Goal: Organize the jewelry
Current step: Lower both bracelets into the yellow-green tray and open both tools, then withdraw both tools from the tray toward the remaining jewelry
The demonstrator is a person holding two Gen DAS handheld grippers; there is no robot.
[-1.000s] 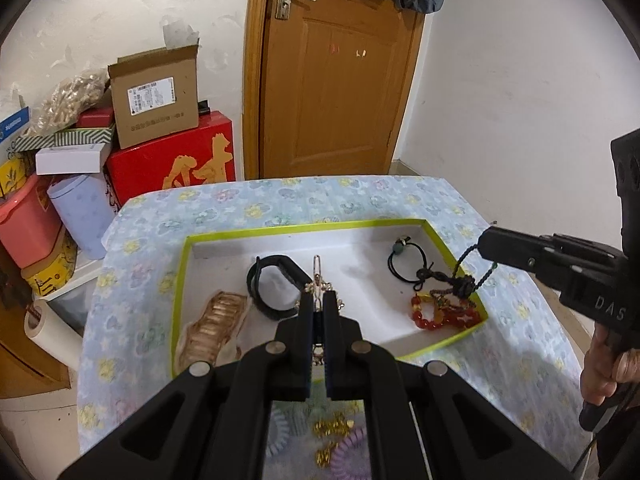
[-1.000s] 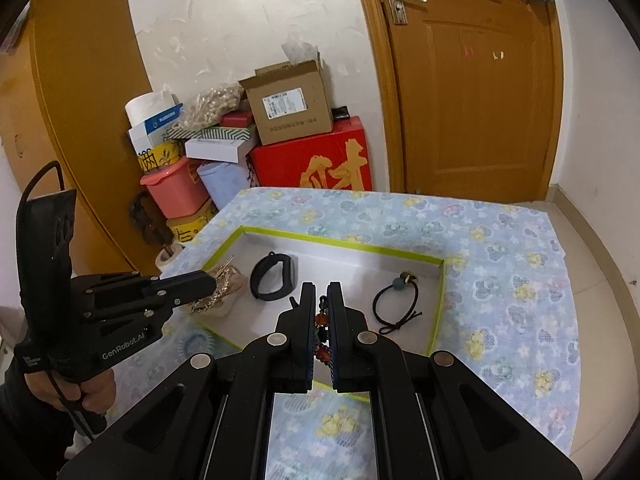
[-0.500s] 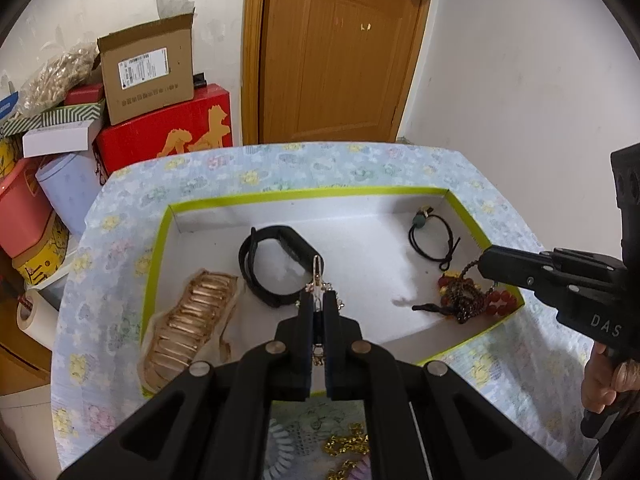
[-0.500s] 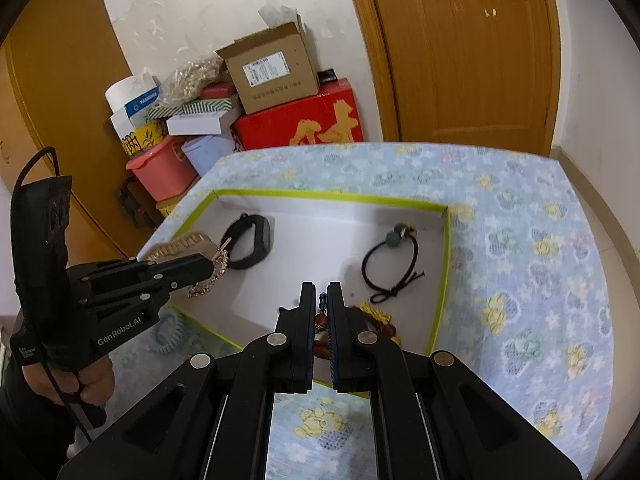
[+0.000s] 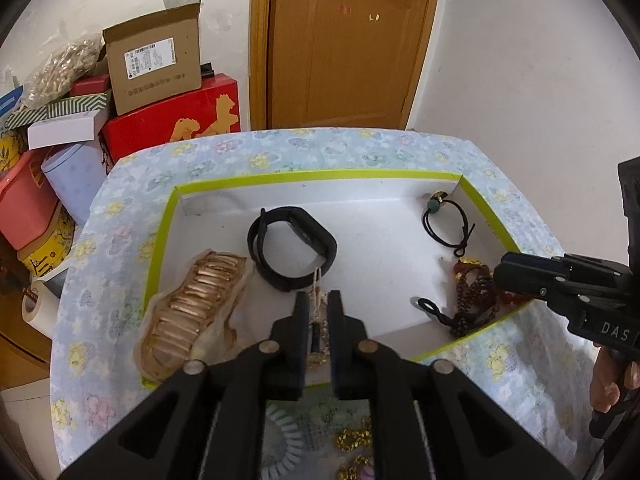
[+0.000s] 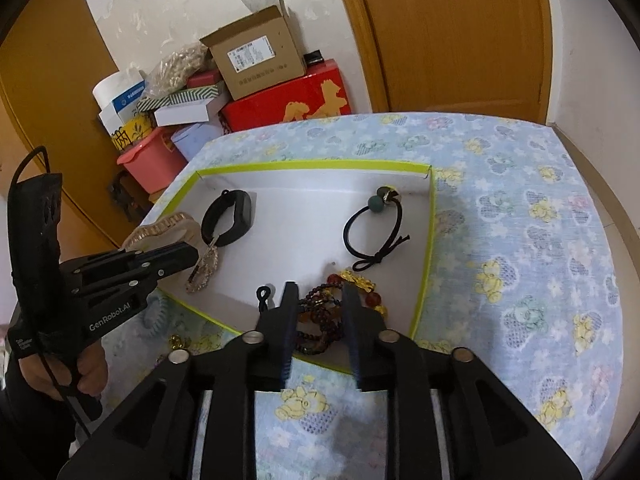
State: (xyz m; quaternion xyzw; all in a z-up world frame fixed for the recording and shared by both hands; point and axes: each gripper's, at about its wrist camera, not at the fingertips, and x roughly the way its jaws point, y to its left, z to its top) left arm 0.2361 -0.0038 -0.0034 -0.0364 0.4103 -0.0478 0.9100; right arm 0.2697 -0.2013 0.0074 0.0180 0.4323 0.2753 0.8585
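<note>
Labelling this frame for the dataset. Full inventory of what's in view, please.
White shallow tray with lime-green rim: 1, on the floral blue tablecloth.
Black smart band: 1, tray middle.
Gold link bracelet on tissue: 1, tray left.
Black hair tie with green bead: 1, tray back right.
Dark-brown and red bead bracelets: pile, tray front right.
Gold rhinestone hair clip: 1, in left jaws.
Cardboard box: 1, on red box.
Left gripper: shut on clip.
Right gripper: open over beads.
</note>
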